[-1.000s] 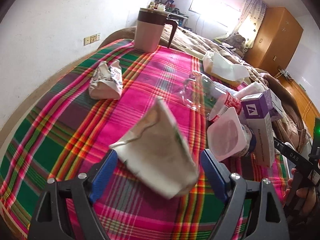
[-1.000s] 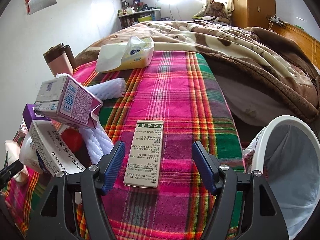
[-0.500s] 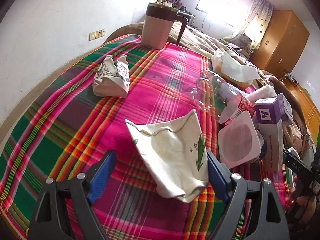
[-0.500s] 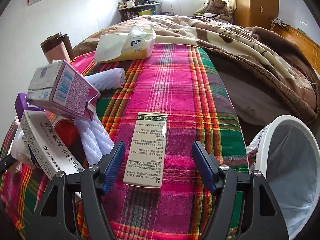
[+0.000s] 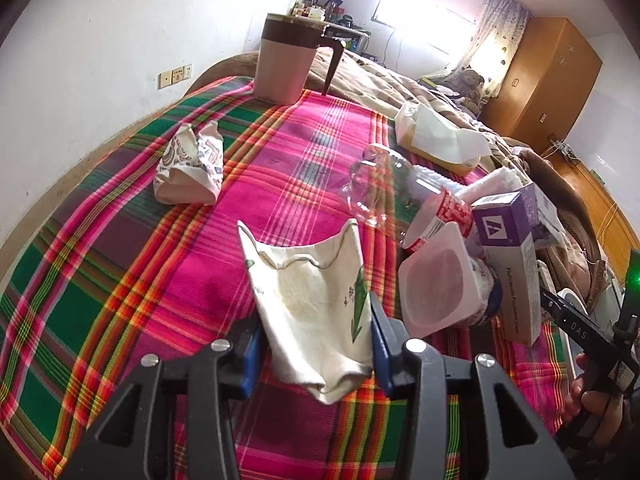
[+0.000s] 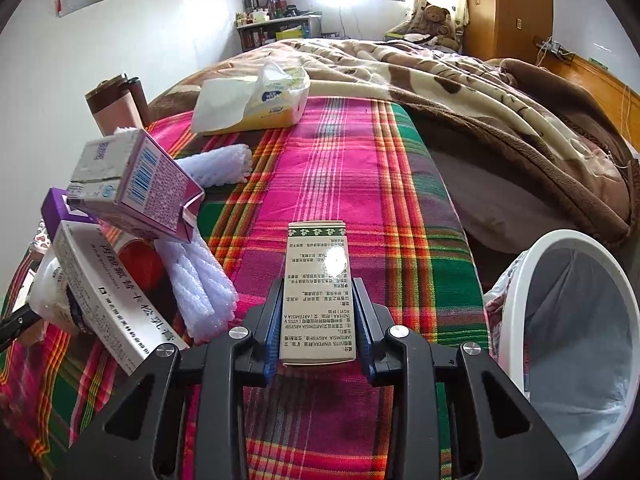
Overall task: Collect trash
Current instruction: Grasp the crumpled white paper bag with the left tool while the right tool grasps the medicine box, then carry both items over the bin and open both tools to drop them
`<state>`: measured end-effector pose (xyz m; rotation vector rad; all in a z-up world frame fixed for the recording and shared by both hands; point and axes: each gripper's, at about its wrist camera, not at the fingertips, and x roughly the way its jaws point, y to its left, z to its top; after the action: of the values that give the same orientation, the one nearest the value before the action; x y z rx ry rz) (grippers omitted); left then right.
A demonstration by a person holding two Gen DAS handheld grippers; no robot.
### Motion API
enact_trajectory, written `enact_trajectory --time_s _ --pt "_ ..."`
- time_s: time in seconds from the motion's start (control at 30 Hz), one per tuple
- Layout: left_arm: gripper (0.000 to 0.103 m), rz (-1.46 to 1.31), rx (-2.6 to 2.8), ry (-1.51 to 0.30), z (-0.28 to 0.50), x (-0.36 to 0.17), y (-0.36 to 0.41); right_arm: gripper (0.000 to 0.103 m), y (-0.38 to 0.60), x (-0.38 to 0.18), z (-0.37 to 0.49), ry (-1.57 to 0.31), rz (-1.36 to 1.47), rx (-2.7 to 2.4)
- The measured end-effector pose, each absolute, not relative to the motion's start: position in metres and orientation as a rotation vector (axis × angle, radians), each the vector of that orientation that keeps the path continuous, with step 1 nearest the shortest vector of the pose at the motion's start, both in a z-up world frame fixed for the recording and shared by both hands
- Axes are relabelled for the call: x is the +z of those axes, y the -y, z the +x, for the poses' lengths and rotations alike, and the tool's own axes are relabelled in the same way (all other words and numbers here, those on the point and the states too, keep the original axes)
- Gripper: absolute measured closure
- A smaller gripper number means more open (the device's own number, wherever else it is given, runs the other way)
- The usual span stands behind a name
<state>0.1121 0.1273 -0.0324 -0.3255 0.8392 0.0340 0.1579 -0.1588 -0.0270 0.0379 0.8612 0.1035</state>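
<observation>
My left gripper (image 5: pixel 316 340) is shut on a crushed white paper cup (image 5: pixel 312 300) with a green mark, on the plaid tablecloth (image 5: pixel 120 260). My right gripper (image 6: pixel 318 326) is shut on a flat beige medicine box (image 6: pixel 318 292) that lies on the same cloth. A white bin with a liner (image 6: pixel 576 344) stands just right of the table. Other trash on the cloth: a second crumpled cup (image 5: pixel 190 168), a clear plastic bottle (image 5: pixel 388 192), a yogurt pot (image 5: pixel 436 280), a purple and white box (image 5: pixel 516 264), a pink carton (image 6: pixel 136 188) and white foam netting (image 6: pixel 200 280).
A pink jug (image 5: pixel 286 62) stands at the far end of the table. A yellow tissue pack (image 6: pixel 260 104) lies near the bed. A brown blanket (image 6: pixel 500 92) covers the bed beyond. The right hand shows in the left wrist view (image 5: pixel 600 396).
Both grippers have closed from wide open: the left onto the crushed paper cup, which settled flat first, and the right onto the beige medicine box.
</observation>
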Motion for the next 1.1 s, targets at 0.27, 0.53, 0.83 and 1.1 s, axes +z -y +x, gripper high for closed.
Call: enact_trajectory --time_s 0.27,0.53,0.83,1.1 --pt "0.057 -0.295 -0.002 -0.788 0.103 -0.009 -0.11 0.071 0.164 -0.016 0.145 -0.816 0.06 0.124" --pt "0.057 -0.25 -0.084 -0.71 0.093 0.021 -0.077 0.071 0.18 0.002 0.13 -0.767 0.089 0.123" --pt "0.057 -0.173 -0.228 -0.671 0.099 0.04 -0.011 0.071 0.209 0.026 0.108 -0.703 0.104 0.089" --pt "0.057 -0.11 -0.377 -0.665 0.11 0.045 0.06 0.071 0.249 0.032 0.095 -0.682 0.125 0.01"
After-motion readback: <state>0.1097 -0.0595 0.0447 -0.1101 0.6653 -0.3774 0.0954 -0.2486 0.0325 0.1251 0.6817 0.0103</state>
